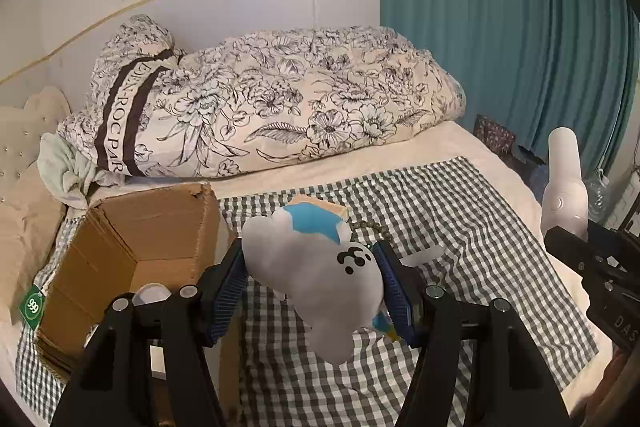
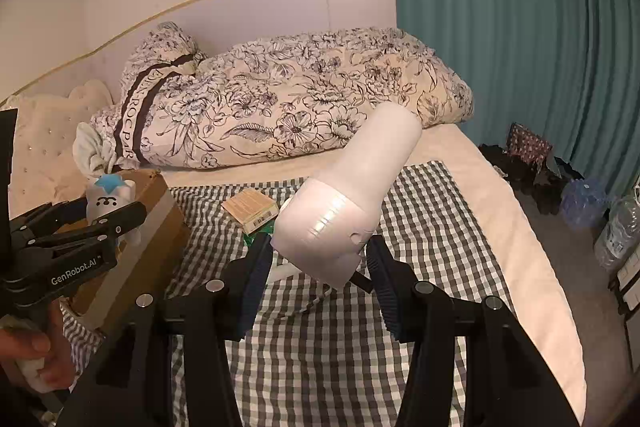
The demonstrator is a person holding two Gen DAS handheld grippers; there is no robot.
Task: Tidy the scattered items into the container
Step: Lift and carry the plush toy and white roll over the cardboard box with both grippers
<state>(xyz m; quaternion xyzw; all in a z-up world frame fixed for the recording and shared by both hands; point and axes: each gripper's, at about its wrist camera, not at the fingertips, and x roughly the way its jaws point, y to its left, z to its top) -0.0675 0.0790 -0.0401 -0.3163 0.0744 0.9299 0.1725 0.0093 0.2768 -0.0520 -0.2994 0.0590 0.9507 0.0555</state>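
Plush toy (image 1: 320, 279): grey-white with a blue patch, was clamped between the pads of the left gripper (image 1: 314, 291), lifted above the checked cloth (image 1: 460, 227) beside the box.
Hair dryer (image 2: 348, 199): white, was gripped by the right gripper (image 2: 316, 279), raised over the cloth's middle.
Cardboard box (image 1: 132, 239): stood open at the cloth's left edge, with a white item inside.
Small packet (image 2: 250, 211): lay flat on the cloth near its far edge.
Bead string (image 1: 372, 229): lay on the cloth behind the toy.
Floral duvet (image 1: 280, 99): was bundled along the bed's far side.
Hand (image 2: 28, 351): held the left gripper's handle.
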